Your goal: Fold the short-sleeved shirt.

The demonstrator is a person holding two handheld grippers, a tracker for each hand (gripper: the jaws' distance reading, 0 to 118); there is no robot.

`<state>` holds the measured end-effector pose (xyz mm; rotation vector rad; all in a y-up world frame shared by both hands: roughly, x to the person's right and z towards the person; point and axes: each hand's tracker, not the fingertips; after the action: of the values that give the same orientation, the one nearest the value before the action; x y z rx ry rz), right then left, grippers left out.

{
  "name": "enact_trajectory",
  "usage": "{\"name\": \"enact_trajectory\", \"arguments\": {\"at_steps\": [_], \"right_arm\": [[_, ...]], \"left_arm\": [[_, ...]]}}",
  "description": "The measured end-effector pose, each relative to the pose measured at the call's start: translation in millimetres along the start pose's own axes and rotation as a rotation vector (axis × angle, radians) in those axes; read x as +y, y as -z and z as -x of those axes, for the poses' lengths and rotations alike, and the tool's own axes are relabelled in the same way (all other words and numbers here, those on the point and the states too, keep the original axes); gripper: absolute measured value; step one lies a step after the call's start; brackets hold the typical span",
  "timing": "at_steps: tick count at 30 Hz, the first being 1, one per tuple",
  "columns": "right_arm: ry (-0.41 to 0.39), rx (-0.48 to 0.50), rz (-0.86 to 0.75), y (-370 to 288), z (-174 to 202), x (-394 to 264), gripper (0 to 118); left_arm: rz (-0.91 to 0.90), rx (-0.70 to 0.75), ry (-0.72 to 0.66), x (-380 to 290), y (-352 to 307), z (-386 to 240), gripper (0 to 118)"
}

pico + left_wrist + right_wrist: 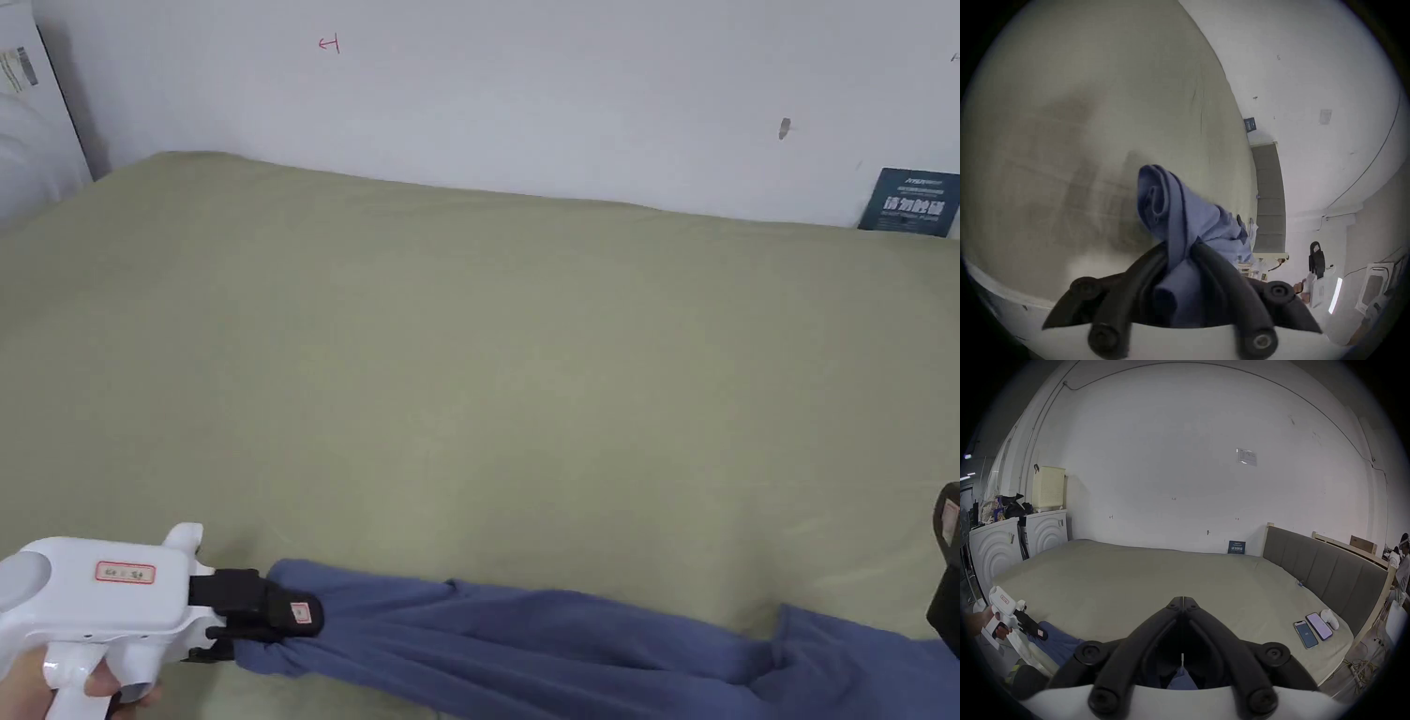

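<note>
Left gripper (281, 614), white pistol-shaped body with black jaws, low at the near left of the bed, jaws clamped together on a bunched end of the blue short-sleeved shirt (525, 647). Seen from the left gripper view, a thick roll of the blue fabric (1167, 219) pinched between both jaws and bulging out past their tips. Gripped by a bare hand (56, 680) at the near left corner.

Shirt twisted into a loose rope, stretched left to right along the near edge of the olive-green bed sheet (487, 375), sagging onto the sheet in the middle, spreading wider toward the near right.

Right gripper (1183, 600) at the near right, jaws drawn tight together with the tips touching and nothing between the tips; a bit of blue fabric (1182, 680) visible low behind the jaws near the base, whether caught there cannot be told. In the head view, just a dark edge of it (947, 562) at the right border, beside the shirt's right end.

Far side: plain white wall (562, 94), a small dark blue card (911, 201) leaning against it at the far right. To the right, a grey padded headboard (1325, 567); near it on the sheet, two smartphones (1313, 629) side by side with lit screens and a small white device (1330, 619) just beside them.
</note>
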<state>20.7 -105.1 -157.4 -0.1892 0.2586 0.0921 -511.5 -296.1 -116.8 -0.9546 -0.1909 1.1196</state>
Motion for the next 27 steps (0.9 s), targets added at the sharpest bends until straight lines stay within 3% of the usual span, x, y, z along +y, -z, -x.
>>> {"name": "enact_trajectory", "arguments": {"at_steps": [9,13,20,27], "right_arm": [[0.023,-0.017,-0.027,-8,-15,3,1],[0.03,-0.023,-0.031,-10,-21,3,1],[0.047,-0.033,-0.032,-24,-33,-1,1],[0.057,-0.055,-0.003,-35,-47,-20,1]], "left_arm": [[-0.152,0.099,0.037,-1,-87,-16,6],[-0.141,0.15,0.151,-9,-82,-63,6],[-0.048,0.26,0.432,-41,-18,-182,6],[0.104,0.39,0.605,-73,102,-227,6]]}}
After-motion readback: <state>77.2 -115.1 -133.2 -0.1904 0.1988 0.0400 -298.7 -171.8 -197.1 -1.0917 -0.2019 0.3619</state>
